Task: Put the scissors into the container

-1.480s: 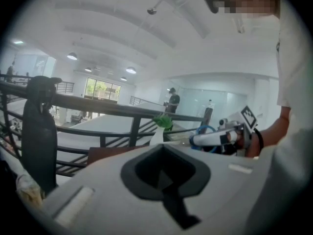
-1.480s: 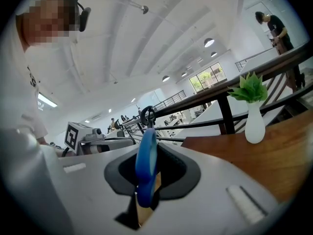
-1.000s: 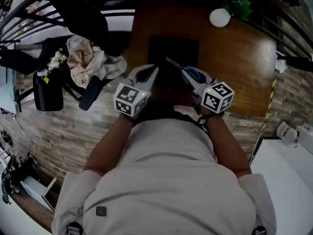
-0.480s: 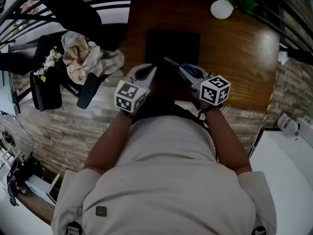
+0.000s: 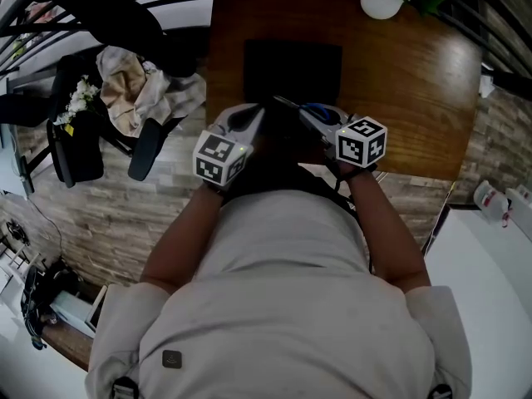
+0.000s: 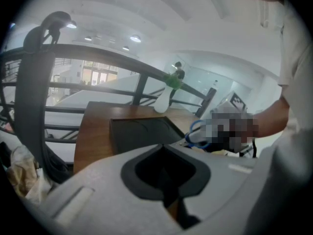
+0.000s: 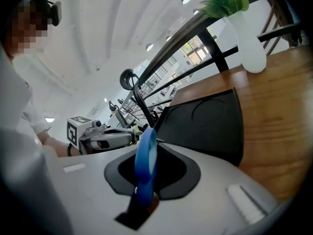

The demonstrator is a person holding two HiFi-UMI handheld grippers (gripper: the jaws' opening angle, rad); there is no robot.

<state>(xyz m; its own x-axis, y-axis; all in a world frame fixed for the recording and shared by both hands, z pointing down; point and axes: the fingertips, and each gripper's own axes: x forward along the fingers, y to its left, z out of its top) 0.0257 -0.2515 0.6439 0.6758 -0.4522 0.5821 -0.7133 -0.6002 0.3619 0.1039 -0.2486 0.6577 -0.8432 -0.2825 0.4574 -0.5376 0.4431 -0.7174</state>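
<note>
My right gripper (image 5: 312, 123) is shut on the scissors (image 5: 317, 113). Their blue handle (image 7: 145, 164) stands upright between the jaws, and the dark blades point up and left toward the container. The container (image 5: 293, 66) is a shallow black tray on the wooden table (image 5: 416, 98), just beyond both grippers. It looks empty in the right gripper view (image 7: 208, 121). My left gripper (image 5: 248, 123) hangs beside the right one at the tray's near edge, shut with nothing in it (image 6: 168, 190). From the left gripper view the scissors' blue loop (image 6: 197, 133) shows to the right of the tray (image 6: 139, 131).
A white vase with a green plant (image 5: 381, 1) stands at the table's far right. A dark railing (image 6: 34, 92) runs along the far and left sides. A chair with crumpled cloth (image 5: 137, 90) stands left of the table. The brick floor (image 5: 100, 214) lies below.
Both grippers have sunk toward the table and now sit closer to the tray's near edge. The right one still holds the scissors.
</note>
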